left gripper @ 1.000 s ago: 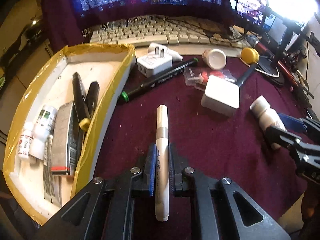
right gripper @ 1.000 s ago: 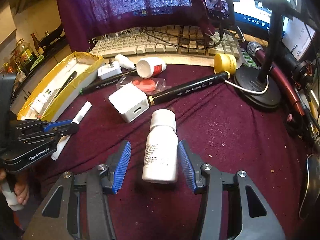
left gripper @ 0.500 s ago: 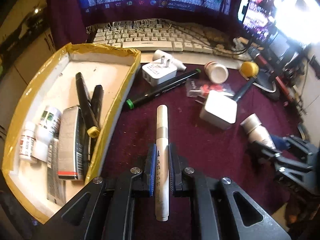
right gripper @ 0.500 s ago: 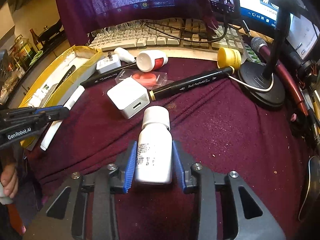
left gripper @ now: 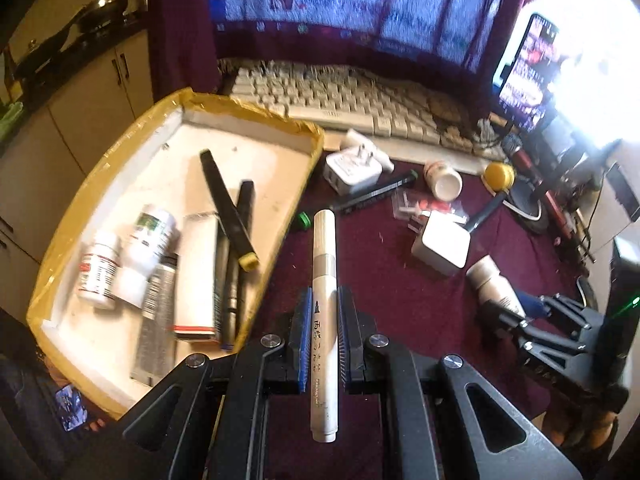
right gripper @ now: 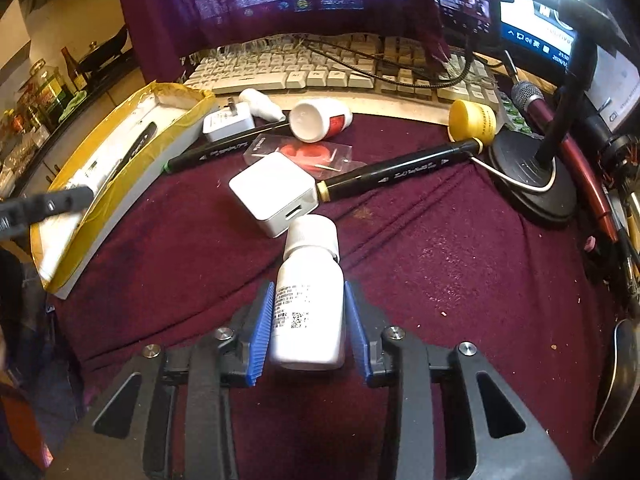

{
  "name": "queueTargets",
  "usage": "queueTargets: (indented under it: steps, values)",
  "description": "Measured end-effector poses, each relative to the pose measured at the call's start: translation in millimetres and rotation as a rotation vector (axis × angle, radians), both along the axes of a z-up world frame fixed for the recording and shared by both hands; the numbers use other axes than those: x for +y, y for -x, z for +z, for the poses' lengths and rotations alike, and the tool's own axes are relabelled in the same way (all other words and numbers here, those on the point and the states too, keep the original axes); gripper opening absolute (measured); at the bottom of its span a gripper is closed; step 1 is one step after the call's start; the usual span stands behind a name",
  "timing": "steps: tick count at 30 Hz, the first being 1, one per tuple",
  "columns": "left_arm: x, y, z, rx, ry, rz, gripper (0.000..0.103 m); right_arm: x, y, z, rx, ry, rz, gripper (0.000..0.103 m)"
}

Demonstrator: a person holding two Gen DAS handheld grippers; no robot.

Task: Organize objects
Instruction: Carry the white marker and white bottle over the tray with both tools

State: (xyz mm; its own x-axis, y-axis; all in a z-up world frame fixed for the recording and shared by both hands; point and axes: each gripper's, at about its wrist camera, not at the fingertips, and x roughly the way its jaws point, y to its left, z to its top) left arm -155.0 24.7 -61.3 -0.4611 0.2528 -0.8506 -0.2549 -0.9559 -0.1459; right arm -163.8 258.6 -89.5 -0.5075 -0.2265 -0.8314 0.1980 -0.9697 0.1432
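Note:
My left gripper (left gripper: 323, 304) is shut on a white marker pen (left gripper: 323, 280) and holds it above the maroon cloth, just right of the yellow-rimmed white tray (left gripper: 168, 152). The tray holds black markers, small bottles, a tube and a flat box. My right gripper (right gripper: 308, 300) is shut on a white pill bottle (right gripper: 308, 304), cap pointing away; it also shows in the left wrist view (left gripper: 494, 286). The tray shows at the left of the right wrist view (right gripper: 132, 184).
On the cloth lie two white chargers (right gripper: 274, 194) (right gripper: 228, 122), two black markers (right gripper: 400, 174), a tipped white bottle (right gripper: 318, 120), a yellow cap (right gripper: 474, 120) and a plastic packet. A keyboard (right gripper: 320, 68) and a microphone stand (right gripper: 532, 184) are behind.
My right gripper closed on the white pill bottle and lifted it. My left gripper rose and swung left with the marker, so the tray is now nearer.

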Motion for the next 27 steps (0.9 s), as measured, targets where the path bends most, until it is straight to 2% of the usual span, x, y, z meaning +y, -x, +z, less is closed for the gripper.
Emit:
queueTargets:
  steps: [11, 16, 21, 27]
  values:
    - [-42, 11, 22, 0.058, 0.007, 0.080, 0.010, 2, 2, 3, 0.010, 0.000, -0.011, 0.033]
    - [-84, 19, 37, 0.095, -0.040, 0.160, 0.010, -2, 1, 3, 0.015, -0.022, -0.002, 0.033]
    - [-128, 27, 32, 0.108, -0.045, 0.249, 0.010, -8, 4, -2, 0.008, -0.030, 0.001, 0.033]
    - [-139, 33, 11, 0.067, -0.071, 0.268, 0.010, -12, 1, 3, 0.012, -0.037, 0.011, 0.032]
